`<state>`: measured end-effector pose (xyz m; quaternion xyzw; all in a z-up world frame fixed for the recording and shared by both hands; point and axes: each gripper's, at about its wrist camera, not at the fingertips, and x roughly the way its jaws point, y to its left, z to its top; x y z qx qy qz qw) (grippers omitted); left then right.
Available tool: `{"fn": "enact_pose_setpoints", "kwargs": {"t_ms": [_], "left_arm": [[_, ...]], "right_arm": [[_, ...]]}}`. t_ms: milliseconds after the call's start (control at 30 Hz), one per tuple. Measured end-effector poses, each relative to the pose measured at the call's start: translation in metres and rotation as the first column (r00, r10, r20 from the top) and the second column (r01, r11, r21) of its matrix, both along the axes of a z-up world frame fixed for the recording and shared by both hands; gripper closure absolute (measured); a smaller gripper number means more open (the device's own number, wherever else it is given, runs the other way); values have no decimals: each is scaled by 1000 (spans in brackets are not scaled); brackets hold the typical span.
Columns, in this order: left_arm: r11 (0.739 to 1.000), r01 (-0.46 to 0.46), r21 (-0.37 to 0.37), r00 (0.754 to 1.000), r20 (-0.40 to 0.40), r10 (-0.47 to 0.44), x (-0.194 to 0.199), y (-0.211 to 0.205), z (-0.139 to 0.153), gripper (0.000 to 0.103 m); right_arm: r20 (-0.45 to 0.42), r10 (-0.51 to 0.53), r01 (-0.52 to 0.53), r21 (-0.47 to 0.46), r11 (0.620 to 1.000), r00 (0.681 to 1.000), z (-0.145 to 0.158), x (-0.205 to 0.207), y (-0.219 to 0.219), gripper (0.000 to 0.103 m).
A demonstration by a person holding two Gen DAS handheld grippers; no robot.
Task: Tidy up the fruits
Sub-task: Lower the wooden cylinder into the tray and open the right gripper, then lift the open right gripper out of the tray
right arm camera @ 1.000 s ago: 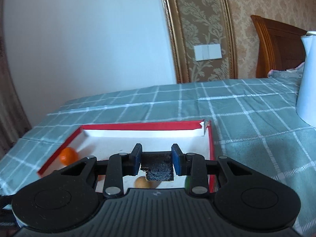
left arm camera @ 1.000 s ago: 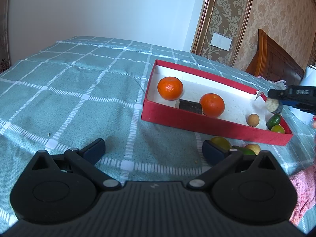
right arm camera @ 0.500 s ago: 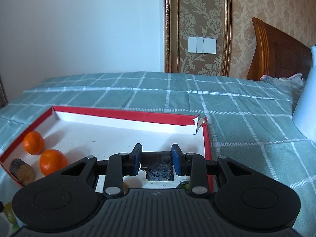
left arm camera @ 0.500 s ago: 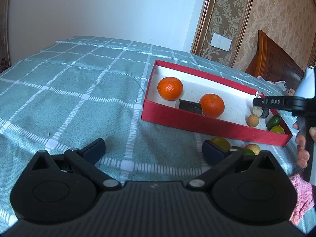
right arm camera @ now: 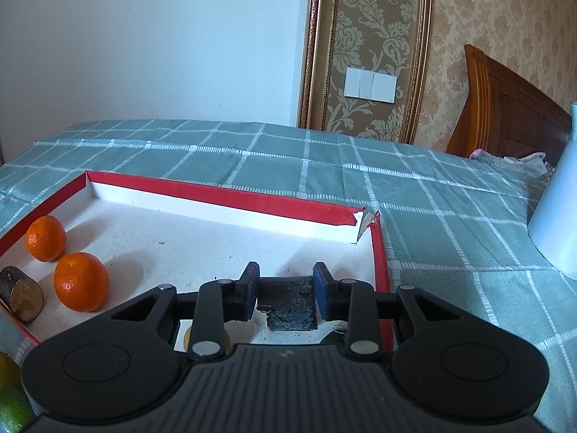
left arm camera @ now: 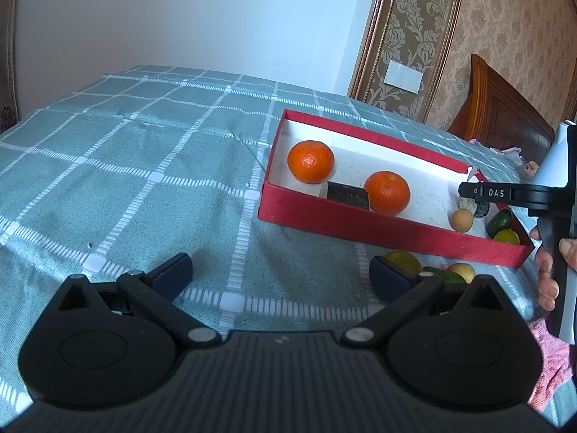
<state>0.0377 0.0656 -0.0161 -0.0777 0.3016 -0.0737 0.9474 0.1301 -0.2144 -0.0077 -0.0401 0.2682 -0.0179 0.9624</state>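
The left gripper (left arm camera: pixel 279 270) points down at a slant over the bedspread, its two dark-blue pads (left arm camera: pixel 172 277) spread wide apart with nothing between them — only cloth shows in the gap.

The right gripper (right arm camera: pixel 286 292) also tilts downward, and its jaws are drawn in close, the blue pads (right arm camera: pixel 250 290) pressing on either side of a dark, rough-skinned chunk (right arm camera: pixel 288 303) held between them. From the left wrist view the same gripper (left arm camera: pixel 476 198) reaches in from the right edge, level and side-on — a person's hand (left arm camera: pixel 550 267) wraps its handle, fingers curled around the grip.
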Motion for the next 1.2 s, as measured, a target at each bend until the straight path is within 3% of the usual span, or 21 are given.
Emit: {"fn": "enact_pose_setpoints", "kwargs": {"t_ms": [233, 300, 367, 400, 533, 733, 933, 1200], "left_arm": [[1000, 0, -1, 1000, 0, 0, 0, 0, 0, 0], [1000, 0, 0, 1000, 0, 0, 0, 0, 0, 0], [1000, 0, -1, 1000, 0, 0, 0, 0, 0, 0], [1000, 0, -1, 1000, 0, 0, 0, 0, 0, 0], [1000, 0, -1, 1000, 0, 0, 0, 0, 0, 0], [1000, 0, -3, 1000, 0, 0, 0, 0, 0, 0], [1000, 0, -23, 1000, 5, 0, -1, 4, 1, 0], [999, 46, -14, 999, 30, -46, -15, -3, 4, 0]], "right_arm": [[9, -4, 5, -20, 1000, 1000, -3, -1, 3, 70], [-12, 1, -1, -24, 1000, 1000, -4, -1, 4, 64], [-9, -1, 0, -21, 1000, 1000, -5, -3, 4, 47], [2, -4, 4, -25, 1000, 1000, -5, -5, 4, 45], [40, -8, 10, -50, 999, 999, -1, -11, 7, 43], [32, -16, 18, -75, 997, 999, -4, -9, 8, 37], [31, -27, 29, -58, 998, 999, -4, -11, 4, 33], [60, -48, 45, 49, 998, 997, 4, -25, -14, 22]]}}
